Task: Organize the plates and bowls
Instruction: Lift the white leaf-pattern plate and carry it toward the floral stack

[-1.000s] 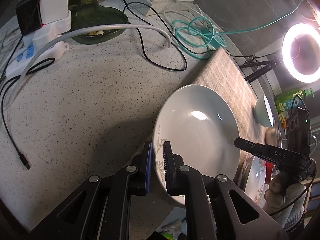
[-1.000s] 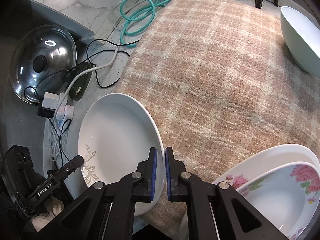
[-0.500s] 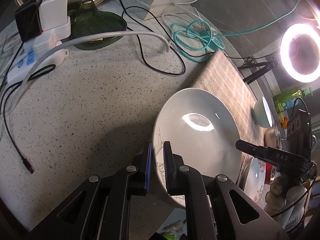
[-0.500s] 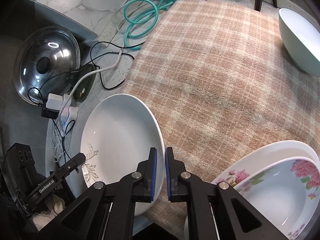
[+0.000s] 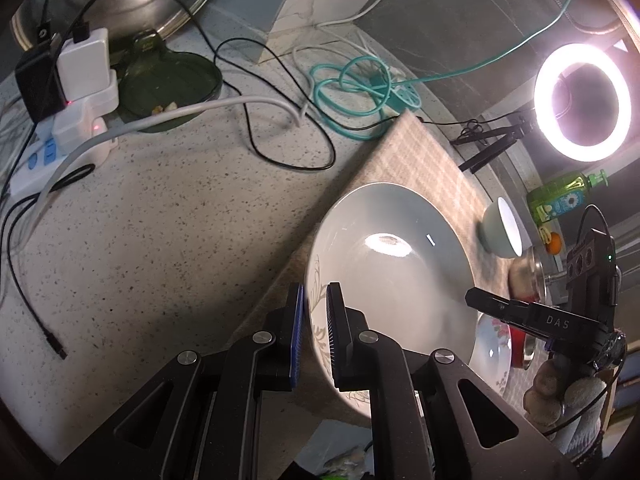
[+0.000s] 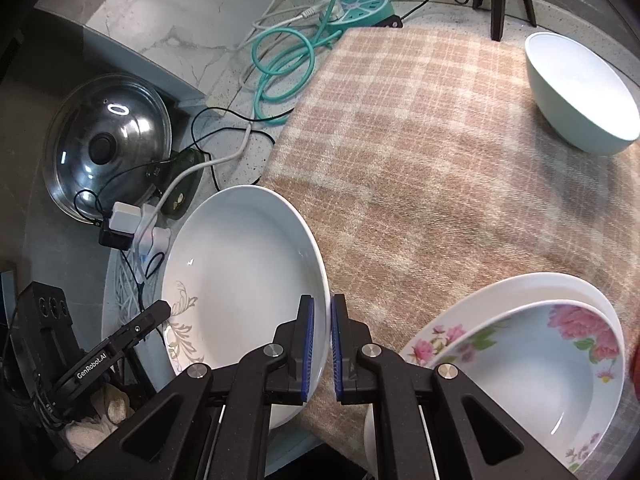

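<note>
Both hand-held grippers (image 5: 313,334) (image 6: 321,346) on plate (image 6: 240,280) rim

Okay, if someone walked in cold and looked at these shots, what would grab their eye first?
Probably the big white plate, pinched at opposite rims by the left gripper and right gripper at the edge of the plaid cloth. Next, the glaring ring light at upper right, then the flowered dishes stacked lower right.

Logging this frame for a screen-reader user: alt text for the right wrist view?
The right claw is shut on the near rim of a white plate, with the left claw at its opposite edge. To the right, floral dishes sit nested on a plaid cloth; a pale green bowl stands further back.
</note>
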